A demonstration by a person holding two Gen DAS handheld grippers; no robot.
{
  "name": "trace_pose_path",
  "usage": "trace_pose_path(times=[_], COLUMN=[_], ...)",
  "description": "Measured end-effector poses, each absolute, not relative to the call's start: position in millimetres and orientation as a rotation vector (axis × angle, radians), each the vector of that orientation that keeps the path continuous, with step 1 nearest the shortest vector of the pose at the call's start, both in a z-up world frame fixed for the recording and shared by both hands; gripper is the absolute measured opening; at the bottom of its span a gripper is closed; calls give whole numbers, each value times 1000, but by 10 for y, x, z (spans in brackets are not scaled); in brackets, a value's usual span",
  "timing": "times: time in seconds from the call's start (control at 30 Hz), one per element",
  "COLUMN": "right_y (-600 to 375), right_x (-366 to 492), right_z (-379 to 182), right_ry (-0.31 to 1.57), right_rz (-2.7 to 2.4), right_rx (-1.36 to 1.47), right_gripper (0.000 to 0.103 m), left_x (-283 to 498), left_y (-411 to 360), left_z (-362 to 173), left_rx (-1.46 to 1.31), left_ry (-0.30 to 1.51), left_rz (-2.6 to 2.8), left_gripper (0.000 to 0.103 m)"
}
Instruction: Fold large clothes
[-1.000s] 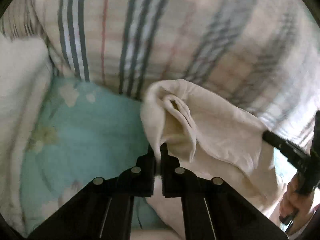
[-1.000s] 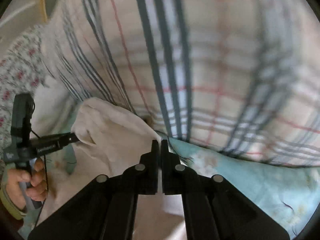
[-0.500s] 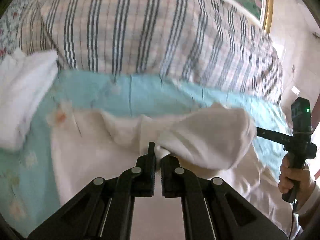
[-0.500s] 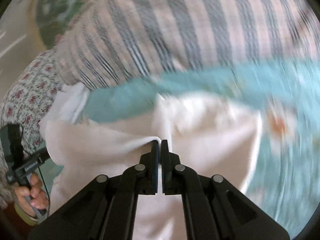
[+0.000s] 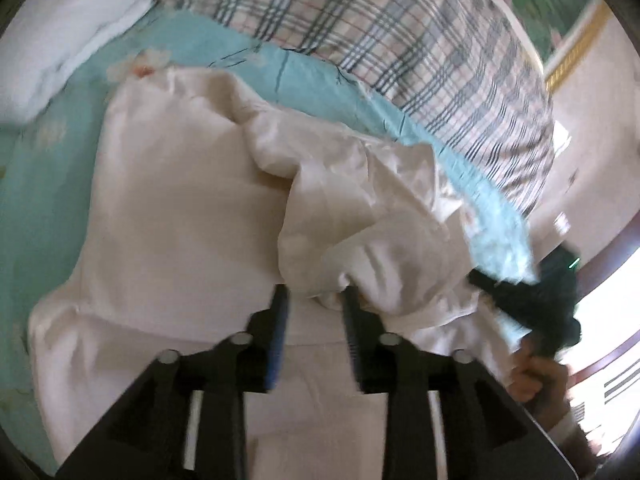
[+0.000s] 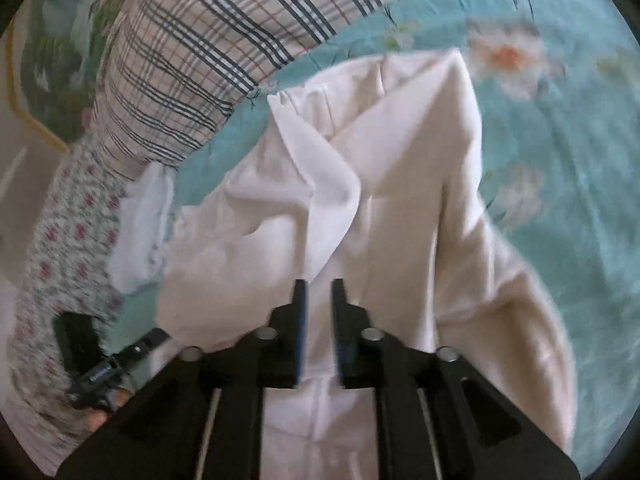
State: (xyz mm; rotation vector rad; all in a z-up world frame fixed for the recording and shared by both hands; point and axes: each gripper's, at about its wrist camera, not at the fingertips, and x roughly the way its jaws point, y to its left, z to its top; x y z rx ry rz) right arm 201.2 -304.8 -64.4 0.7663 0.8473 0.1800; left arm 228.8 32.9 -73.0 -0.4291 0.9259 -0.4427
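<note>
The cream garment (image 5: 172, 216) lies mid-frame on the turquoise floral bedsheet (image 5: 48, 168), soft, light, probably slippery; take its folded edge. Left hand-held gripper (image 5: 314, 300) and right hand-held gripper (image 6: 318, 292) are opening, releasing it.

Plaid pillow (image 5: 400, 40) rests on turquoise floral sheet (image 6: 560, 160).

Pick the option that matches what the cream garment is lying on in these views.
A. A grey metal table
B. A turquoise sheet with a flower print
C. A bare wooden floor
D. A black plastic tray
B: the cream garment lies spread over a turquoise flower-print sheet, which shows around its edges in both wrist views, with a plaid pillow behind it.
</note>
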Motion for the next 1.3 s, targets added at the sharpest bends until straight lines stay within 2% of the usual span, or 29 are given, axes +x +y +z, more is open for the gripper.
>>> trace_pose_path(times=[0.03, 0.1, 0.2, 0.37, 0.4, 0.43, 0.47, 0.5, 0.57, 0.7, 0.77, 0.83, 1.0, 1.07, 1.1, 1.13, 1.17, 1.2, 1.23, 1.27, 1.3], right_y=[-3037, -3014, -2976, -2888, -2871, -2845, -2823, -2817, -2851, -3006, -3045, -3036, -2977, -2989, -3000, -3005, -3013, -3013, -3010, -3006, -2993], right_x=[2032, 2064, 2200, 2501, 2538, 2583, 2629, 2670, 2705, 2518, 2345, 2269, 2145, 2097, 2093, 2084, 2086, 2090, 2094, 2101, 2127], right_z=[-668, -682, -692, -846, -859, -861, -852, -838, -674, -116, 26, -78, -704, -823, -829, -825, -808, -792, -771, -753, -730], right_ry=[850, 834, 826, 882, 886, 890, 897, 901, 843, 586, 526, 584, 803, 822, 821, 816, 813, 809, 800, 794, 795], right_rz=[191, 210, 230, 230, 229, 228, 224, 228, 244, 364, 386, 353, 271, 254, 248, 247, 247, 246, 239, 229, 221], right_rx=[793, 835, 883, 932, 927, 913, 896, 893, 888, 886, 866, 862, 899, 931, 931, 931, 930, 925, 915, 903, 893], right_gripper=[40, 42, 44, 45, 44, 30, 3, 2, 2, 2, 2, 2, 5, 6, 8, 15, 29, 36, 44, 44, 44], left_x=[2320, 2419, 2649, 3131, 3199, 3241, 3314, 3340, 3389, 3214, 3081, 3023, 2903, 2843, 2826, 2822, 2850, 2870, 2897, 2951, 2987], left_y=[382, 426, 413, 254, 220, 195, 148, 123, 127, 301, 383, 412, 398, 339, 324, 291, 236, 193, 150, 80, 22], left_z=[-719, -699, -714, -891, -925, -949, -964, -968, -851, -281, -115, -168, -683, -751, -756, -754, -755, -743, -757, -794, -829], left_rx=[-490, -575, -669, -735, -740, -736, -716, -703, -689, -653, -612, -579, -623, -642, -640, -634, -631, -633, -629, -610, -593], left_ry=[934, 942, 969, 1063, 1074, 1080, 1087, 1091, 1046, 821, 755, 772, 927, 953, 954, 955, 966, 971, 981, 1012, 1028], left_rz=[-462, -487, -507, -511, -507, -505, -501, -497, -504, -545, -541, -524, -536, -548, -552, -550, -537, -536, -535, -520, -503], left_gripper=[38, 43, 60, 63, 60, 47, 33, 1, 3, 0, 0, 0, 0, 14, 35, 59, 69, 76, 77, 77, 72])
